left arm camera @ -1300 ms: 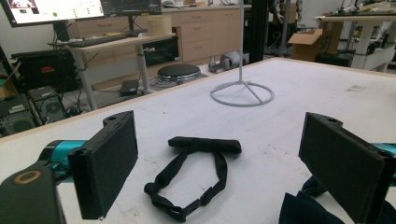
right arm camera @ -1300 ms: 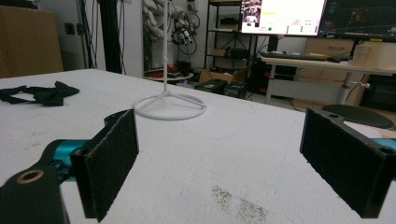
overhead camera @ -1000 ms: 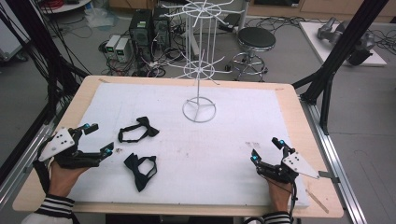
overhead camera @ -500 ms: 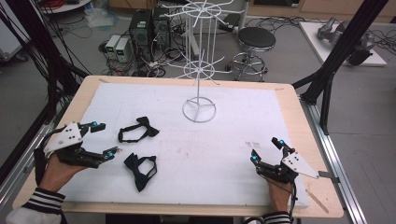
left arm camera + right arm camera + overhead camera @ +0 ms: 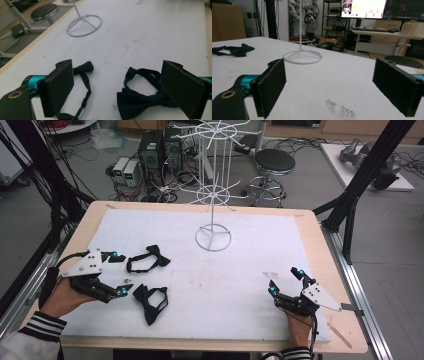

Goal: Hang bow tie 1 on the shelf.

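The left gripper (image 5: 116, 274) hovers with jaws spread wide and empty near the worktop's left edge. Just ahead of it lie two dark fabric bow ties: the nearer bow tie (image 5: 150, 301) toward the front edge, the farther bow tie (image 5: 147, 261) behind it, its strap seemingly looped. The right gripper (image 5: 285, 282), likewise open and empty, sits well apart near the front-right corner. The white wire display stand (image 5: 213, 238) stands mid-worktop; nothing blocks the approach.
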Available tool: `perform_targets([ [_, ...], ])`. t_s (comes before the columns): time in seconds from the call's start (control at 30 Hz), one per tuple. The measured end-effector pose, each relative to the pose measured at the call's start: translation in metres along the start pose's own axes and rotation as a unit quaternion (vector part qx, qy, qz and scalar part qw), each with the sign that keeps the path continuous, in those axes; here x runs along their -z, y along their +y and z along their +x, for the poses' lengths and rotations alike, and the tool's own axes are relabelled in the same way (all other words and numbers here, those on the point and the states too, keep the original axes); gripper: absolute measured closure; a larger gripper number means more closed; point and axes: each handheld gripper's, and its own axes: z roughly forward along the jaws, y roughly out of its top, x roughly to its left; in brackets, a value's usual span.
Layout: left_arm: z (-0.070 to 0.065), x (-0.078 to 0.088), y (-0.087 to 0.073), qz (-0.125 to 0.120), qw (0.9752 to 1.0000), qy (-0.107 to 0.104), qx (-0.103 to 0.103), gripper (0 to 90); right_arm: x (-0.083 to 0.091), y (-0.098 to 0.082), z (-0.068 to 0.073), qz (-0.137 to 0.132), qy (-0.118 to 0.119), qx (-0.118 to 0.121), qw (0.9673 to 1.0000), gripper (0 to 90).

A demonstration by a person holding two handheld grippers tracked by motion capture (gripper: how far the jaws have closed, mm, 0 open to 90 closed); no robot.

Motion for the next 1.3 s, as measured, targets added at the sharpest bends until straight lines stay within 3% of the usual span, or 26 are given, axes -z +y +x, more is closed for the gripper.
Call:
perform_targets([
  [0.3, -0.005, -0.017, 0.004, 0.044, 0.9978, -0.044, -0.024, 13.3, 0.0, 0.0, 0.0, 0.0, -0.001, 0.001, 1.0, 11.0],
  [0.5, -0.012, -0.03, 0.011, 0.073, 0.9917, -0.087, -0.06, 13.3, 0.0, 0.0, 0.0, 0.001, -0.001, -0.002, 1.0, 11.0],
  [0.7, -0.013, -0.035, 0.013, 0.085, 0.9897, -0.096, -0.064, 13.4, 0.0, 0.0, -0.001, 0.0, -0.002, -0.001, 1.0, 11.0],
  [0.93, -0.014, -0.041, 0.015, 0.11, 0.9852, -0.111, -0.071, 13.4, 0.0, 0.0, 0.0, 0.002, -0.002, -0.003, 1.0, 11.1],
  [1.0, -0.016, -0.044, 0.014, 0.13, 0.9801, -0.129, -0.076, 13.5, 0.0, 0.0, 0.0, 0.001, -0.002, -0.004, 1.0, 11.0],
  [1.07, -0.018, -0.047, 0.013, 0.14, 0.9772, -0.137, -0.082, 13.5, 0.0, 0.0, 0.0, 0.002, -0.003, -0.005, 1.0, 11.1],
  [1.13, -0.018, -0.048, 0.012, 0.144, 0.976, -0.141, -0.083, 13.5, 0.0, 0.0, 0.0, 0.002, -0.003, -0.006, 1.0, 11.0],
  [1.17, -0.019, -0.051, 0.011, 0.153, 0.9727, -0.149, -0.09, 13.8, 0.0, 0.0, 0.0, 0.002, -0.003, -0.006, 1.0, 11.0],
  [1.2, -0.019, -0.051, 0.011, 0.153, 0.9727, -0.149, -0.09, 14.1, 0.0, 0.0, 0.0, 0.002, -0.003, -0.006, 1.0, 11.0],
  [1.27, -0.018, -0.055, 0.011, 0.165, 0.9687, -0.16, -0.095, 14.6, 0.0, 0.0, 0.0, 0.001, -0.004, -0.006, 1.0, 11.0],
  [1.3, -0.018, -0.055, 0.011, 0.165, 0.9687, -0.16, -0.095, 15.0, 0.0, 0.0, 0.0, 0.001, -0.004, -0.005, 1.0, 11.0],
])
